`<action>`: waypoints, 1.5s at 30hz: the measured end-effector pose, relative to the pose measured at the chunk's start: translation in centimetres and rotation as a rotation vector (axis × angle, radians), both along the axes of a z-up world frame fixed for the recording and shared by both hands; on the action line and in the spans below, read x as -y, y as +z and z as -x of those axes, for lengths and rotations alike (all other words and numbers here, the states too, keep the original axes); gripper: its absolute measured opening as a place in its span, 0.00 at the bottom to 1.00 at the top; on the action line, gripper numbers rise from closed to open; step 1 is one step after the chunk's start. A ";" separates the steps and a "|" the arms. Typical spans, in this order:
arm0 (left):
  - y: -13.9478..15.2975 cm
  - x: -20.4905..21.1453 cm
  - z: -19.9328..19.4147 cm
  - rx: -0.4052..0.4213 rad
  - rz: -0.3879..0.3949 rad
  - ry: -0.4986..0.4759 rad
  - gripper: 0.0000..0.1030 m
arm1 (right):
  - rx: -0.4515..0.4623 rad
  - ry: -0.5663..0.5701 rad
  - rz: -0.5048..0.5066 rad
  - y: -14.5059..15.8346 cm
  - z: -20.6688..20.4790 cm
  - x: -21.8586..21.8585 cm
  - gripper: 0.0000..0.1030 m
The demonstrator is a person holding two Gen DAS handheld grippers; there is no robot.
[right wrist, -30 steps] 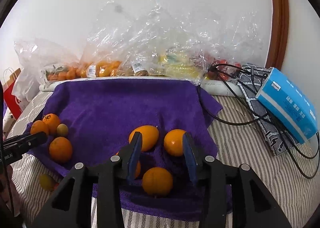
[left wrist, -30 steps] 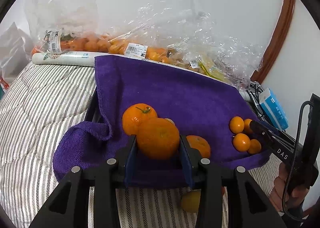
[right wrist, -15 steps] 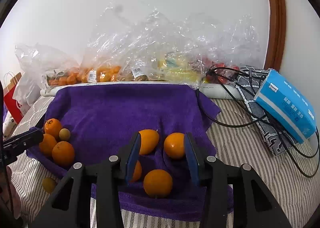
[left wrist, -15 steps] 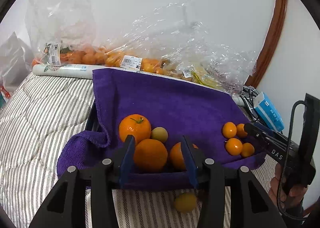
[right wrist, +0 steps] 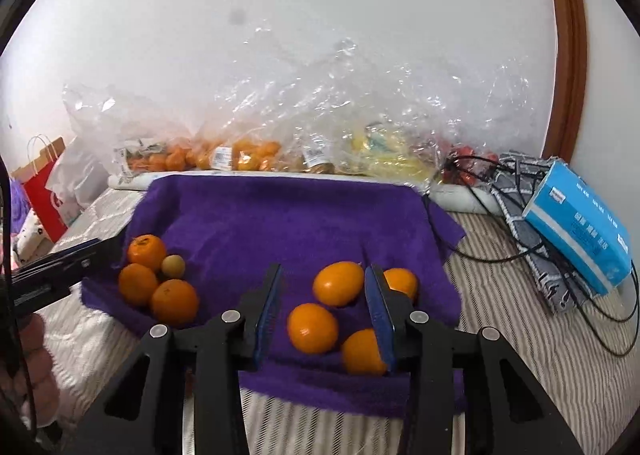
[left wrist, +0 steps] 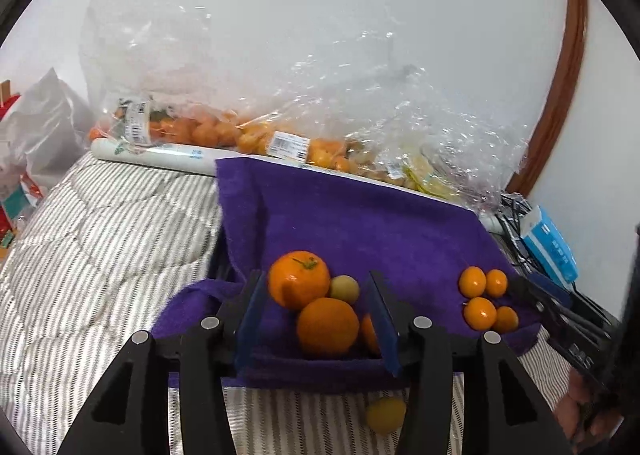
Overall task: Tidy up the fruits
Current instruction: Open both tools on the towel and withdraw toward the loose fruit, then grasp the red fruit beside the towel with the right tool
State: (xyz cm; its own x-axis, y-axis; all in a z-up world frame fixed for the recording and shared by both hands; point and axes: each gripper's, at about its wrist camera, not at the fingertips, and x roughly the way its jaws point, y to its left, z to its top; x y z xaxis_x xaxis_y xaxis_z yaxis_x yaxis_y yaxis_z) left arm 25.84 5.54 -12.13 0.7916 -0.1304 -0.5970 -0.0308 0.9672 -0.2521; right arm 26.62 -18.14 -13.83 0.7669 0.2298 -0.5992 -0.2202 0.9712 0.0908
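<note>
Round orange mandarins (left wrist: 327, 325) lie clustered on the purple towel (left wrist: 360, 223), directly ahead between the empty, spread left gripper (left wrist: 316, 319); right gripper (right wrist: 320, 311) likewise released.

open claw (right wrist: 322, 307), oranges (right wrist: 313, 328), purple towel (right wrist: 288, 215)

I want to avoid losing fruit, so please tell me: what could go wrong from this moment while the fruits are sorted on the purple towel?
1. The yellow fruit already lies off the purple towel on the striped bedding; it could be overlooked or roll further.
2. The oranges sit near the towel's folded edge, so a nudge from the open left gripper might push them off.
3. The small oranges lie loose between the open right gripper fingers; closing could scatter them.
</note>
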 end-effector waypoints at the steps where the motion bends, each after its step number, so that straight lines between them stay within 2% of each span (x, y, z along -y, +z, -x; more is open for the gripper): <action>1: 0.1 -0.2 0.0 0.000 0.002 0.007 0.46 | -0.011 0.001 -0.006 0.1 0.5 -0.3 0.40; 7: 1.1 -1.6 0.6 -0.014 -0.022 0.039 0.46 | -0.060 0.059 -0.008 -0.2 3.8 -3.6 0.36; 12: 0.9 -3.3 3.3 -0.038 -0.042 0.047 0.46 | -0.107 0.114 0.005 -1.8 5.3 -6.7 0.33; 14: 0.7 -4.0 4.7 -0.043 -0.053 0.041 0.46 | -0.124 0.116 0.021 -2.6 5.5 -7.3 0.28; 17: 0.3 -4.8 6.3 -0.054 -0.064 0.040 0.46 | -0.162 0.119 0.005 -3.5 5.2 -7.9 0.28; 22: -0.9 -6.0 8.0 -0.096 -0.046 0.037 0.46 | -0.191 0.110 0.042 -4.5 4.7 -8.6 0.28; 25: -1.5 -6.0 8.6 -0.116 -0.044 0.024 0.46 | -0.219 0.101 0.054 -5.1 4.1 -8.9 0.20; 26: -1.7 -5.8 8.7 -0.121 -0.049 0.022 0.46 | -0.215 0.105 0.051 -5.0 4.2 -8.8 0.20; 33: -3.5 -3.6 8.7 -0.196 -0.062 -0.009 0.46 | -0.133 0.063 0.042 -3.3 6.4 -6.0 0.20; 45: -4.6 1.4 9.5 -0.230 -0.231 -0.008 0.46 | -0.067 -0.031 0.064 -3.4 8.7 1.4 0.20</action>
